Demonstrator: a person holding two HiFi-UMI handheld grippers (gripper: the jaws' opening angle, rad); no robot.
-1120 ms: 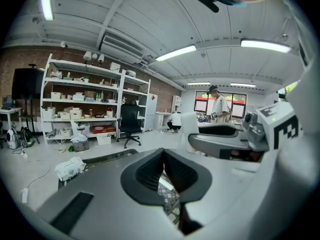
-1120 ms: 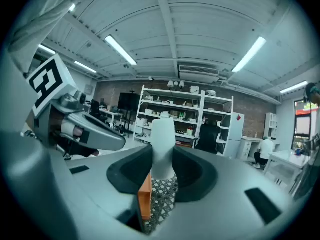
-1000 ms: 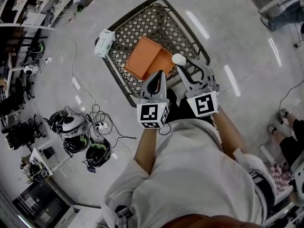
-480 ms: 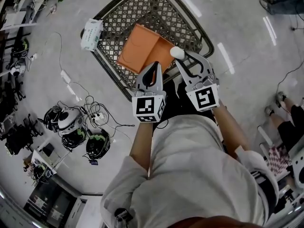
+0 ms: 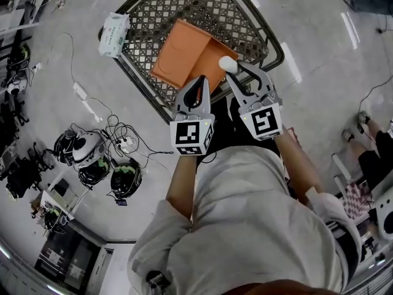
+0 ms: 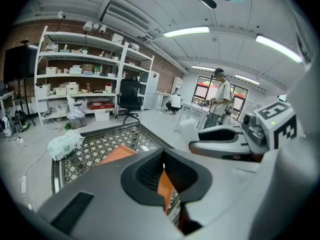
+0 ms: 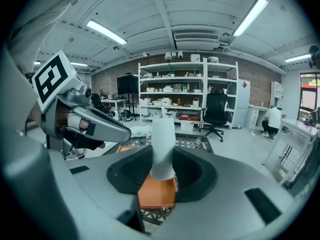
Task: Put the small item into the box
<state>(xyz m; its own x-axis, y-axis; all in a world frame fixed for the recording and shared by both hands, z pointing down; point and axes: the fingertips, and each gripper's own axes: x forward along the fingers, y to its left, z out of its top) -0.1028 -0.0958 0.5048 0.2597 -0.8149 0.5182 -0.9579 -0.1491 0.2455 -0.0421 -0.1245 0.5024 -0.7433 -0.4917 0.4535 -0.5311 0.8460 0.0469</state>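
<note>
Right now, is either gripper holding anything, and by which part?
The right gripper holds a small white cylinder by its near end; the rest sticks out past the fingers. The left gripper is shut on nothing.

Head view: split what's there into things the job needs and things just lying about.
Job:
- white small item, clamped in the right gripper
- orange box on the wire mesh stand

Lying about:
- pack of wipes on the stand's corner
- helmets and cables on the floor
- left gripper, shut and empty
</note>
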